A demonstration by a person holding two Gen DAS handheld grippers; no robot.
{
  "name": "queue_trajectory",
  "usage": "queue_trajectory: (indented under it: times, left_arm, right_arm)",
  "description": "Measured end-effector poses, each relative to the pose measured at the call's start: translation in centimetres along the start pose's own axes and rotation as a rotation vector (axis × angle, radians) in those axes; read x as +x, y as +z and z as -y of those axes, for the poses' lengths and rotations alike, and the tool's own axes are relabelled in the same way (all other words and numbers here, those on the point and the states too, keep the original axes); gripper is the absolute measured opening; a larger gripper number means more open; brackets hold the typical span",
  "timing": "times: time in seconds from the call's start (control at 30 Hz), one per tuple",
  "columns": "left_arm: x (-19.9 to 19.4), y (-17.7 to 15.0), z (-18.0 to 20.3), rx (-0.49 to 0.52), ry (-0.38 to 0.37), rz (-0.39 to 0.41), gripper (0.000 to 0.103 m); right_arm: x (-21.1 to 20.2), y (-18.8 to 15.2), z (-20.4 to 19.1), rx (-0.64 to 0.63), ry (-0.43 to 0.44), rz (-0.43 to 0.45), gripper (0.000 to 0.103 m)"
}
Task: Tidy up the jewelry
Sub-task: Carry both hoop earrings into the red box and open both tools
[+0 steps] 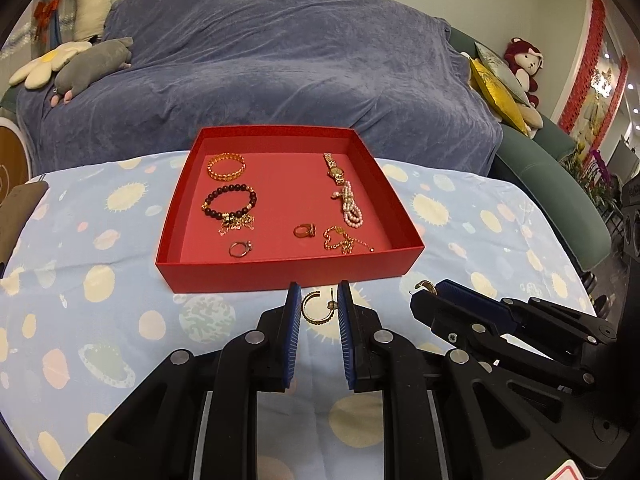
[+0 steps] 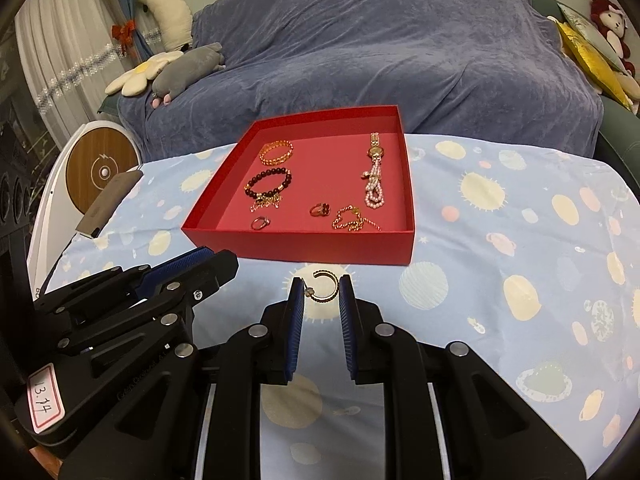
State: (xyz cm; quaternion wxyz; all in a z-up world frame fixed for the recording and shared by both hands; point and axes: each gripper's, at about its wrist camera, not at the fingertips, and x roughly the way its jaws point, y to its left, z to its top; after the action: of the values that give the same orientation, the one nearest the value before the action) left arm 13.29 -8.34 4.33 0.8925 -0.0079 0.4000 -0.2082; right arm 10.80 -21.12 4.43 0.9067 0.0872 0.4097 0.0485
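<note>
your left gripper (image 1: pixel 319 306) is clamped on a gold hoop earring (image 1: pixel 316 307), pinched between its blue pads above the tablecloth (image 1: pixel 100 320). your right gripper (image 2: pixel 322 291) grips a second gold hoop earring (image 2: pixel 325 287) the same way. both hang just in front of the red tray (image 1: pixel 288 270), which holds a gold bangle (image 1: pixel 226 166), a dark bead bracelet (image 1: pixel 230 202), a gold watch (image 1: pixel 335 168), a pearl strand (image 1: pixel 350 206), two rings and a gold chain (image 1: pixel 344 240).
</note>
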Motion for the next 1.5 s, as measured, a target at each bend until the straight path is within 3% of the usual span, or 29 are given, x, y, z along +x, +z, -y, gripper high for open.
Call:
queue_trajectory:
  times: [0.57, 0.9, 1.1, 1.5]
  left_arm:
    - [-0.1, 7.1, -3.6, 0.006, 0.091, 0.070, 0.016]
    - [4.6, 11.0, -4.4, 0.008, 0.093, 0.063, 0.016]
    - [8.1, 11.4, -4.3, 0.051, 0.102, 0.031, 0.016]
    - [12.3, 12.0, -5.2, 0.020, 0.073, 0.010, 0.016]
  right_arm:
    - [1.1, 7.0, -1.2, -0.016, 0.007, 0.056, 0.017]
    - [5.6, 11.5, -0.3, 0.032, -0.004, 0.066, 0.017]
    - [8.8, 12.0, 0.4, 0.032, -0.018, 0.034, 0.017]
    - [12.8, 12.7, 1.9, 0.035, -0.046, 0.009, 0.017]
